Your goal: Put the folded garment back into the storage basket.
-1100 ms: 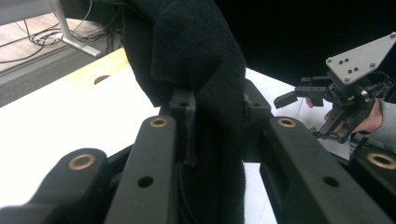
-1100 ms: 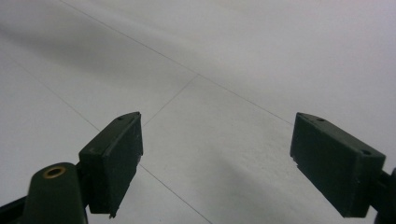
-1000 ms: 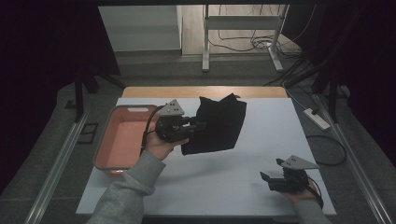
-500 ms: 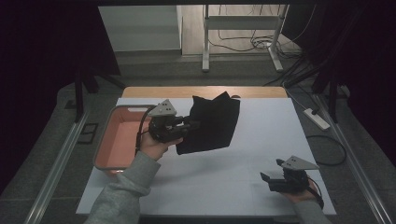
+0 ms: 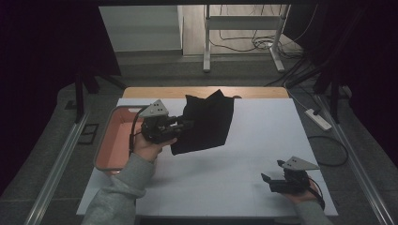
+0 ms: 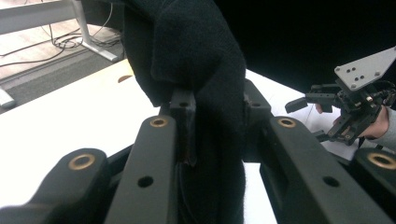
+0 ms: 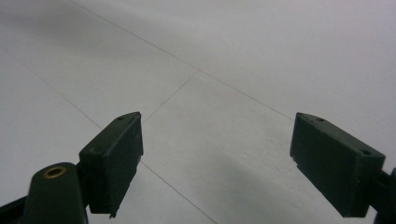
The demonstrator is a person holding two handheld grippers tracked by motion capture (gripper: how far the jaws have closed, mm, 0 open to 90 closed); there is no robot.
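Two grippers over a white table top, one in each of the person's hands. Left gripper held up off the surface at the left-centre of the table, grey three-cornered plate on top, cable looping down behind the hand. Jaws closed tight on a black cloth; in the left gripper view the fabric is pinched between the two pads and bulges up and over them in a thick fold. In the high view the cloth hangs from the grip as a broad dark sheet, upper edge peaked in two points toward the far side, lower edge trailing toward the table; cannot tell whether the bottom corner touches the surface or hangs just clear.

Salmon-pink tray with a grey rim sits at the left edge of the table, just beside the left hand and partly behind it. Grey sleeve comes in from the bottom.

Right gripper is well apart from the cloth, low at the near right corner of the table, resting in the right hand. Jaws spread wide, nothing between them: the right gripper view looks along both black jaws onto bare white surface crossed by faint seam lines.

Strip of wooden table edge shows beyond the white top.
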